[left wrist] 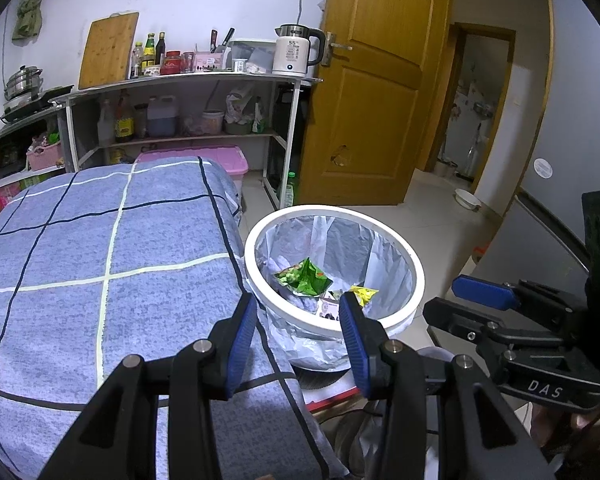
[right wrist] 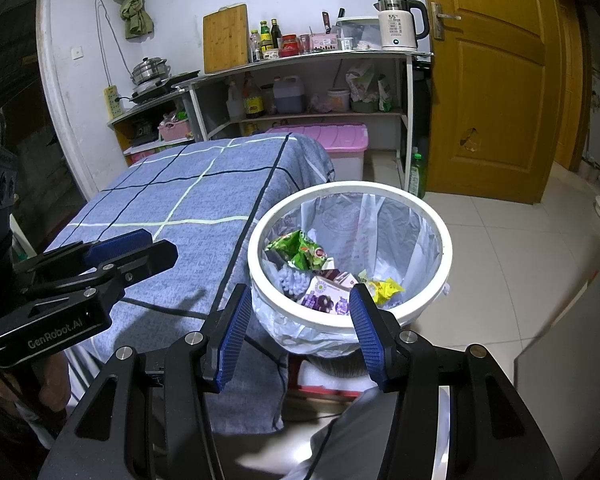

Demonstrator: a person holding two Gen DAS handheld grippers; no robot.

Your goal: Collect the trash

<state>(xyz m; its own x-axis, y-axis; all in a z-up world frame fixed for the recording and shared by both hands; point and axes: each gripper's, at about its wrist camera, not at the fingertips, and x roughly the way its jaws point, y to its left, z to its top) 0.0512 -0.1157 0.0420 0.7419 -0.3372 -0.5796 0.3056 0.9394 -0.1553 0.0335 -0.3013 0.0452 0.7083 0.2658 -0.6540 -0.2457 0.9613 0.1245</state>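
Observation:
A white-rimmed trash bin (left wrist: pixel 416 268) (right wrist: pixel 446 236) with a translucent liner stands beside the table's blue checked cloth (left wrist: pixel 100 260) (right wrist: pixel 180 200). In it lie a green snack wrapper (left wrist: pixel 306 276) (right wrist: pixel 300 250), a yellow wrapper (left wrist: pixel 364 293) (right wrist: pixel 386 290) and a purple carton (left wrist: pixel 328 310) (right wrist: pixel 326 298). My left gripper (left wrist: pixel 298 304) (right wrist: pixel 162 245) hovers open over the cloth's edge, at the bin's near left. My right gripper (right wrist: pixel 300 292) (left wrist: pixel 442 297) hangs open just short of the bin's near rim. Neither holds anything.
The bin seems to rest on a red-edged stand (right wrist: pixel 324 392). Behind the table are a shelf unit (left wrist: pixel 188 80) with a kettle (left wrist: pixel 296 54), bottles and a cutting board, and a pink storage box (right wrist: pixel 328 140). A wooden door (left wrist: pixel 380 100), a green bottle (right wrist: pixel 417 176) and tiled floor (right wrist: pixel 520 260) lie to the right.

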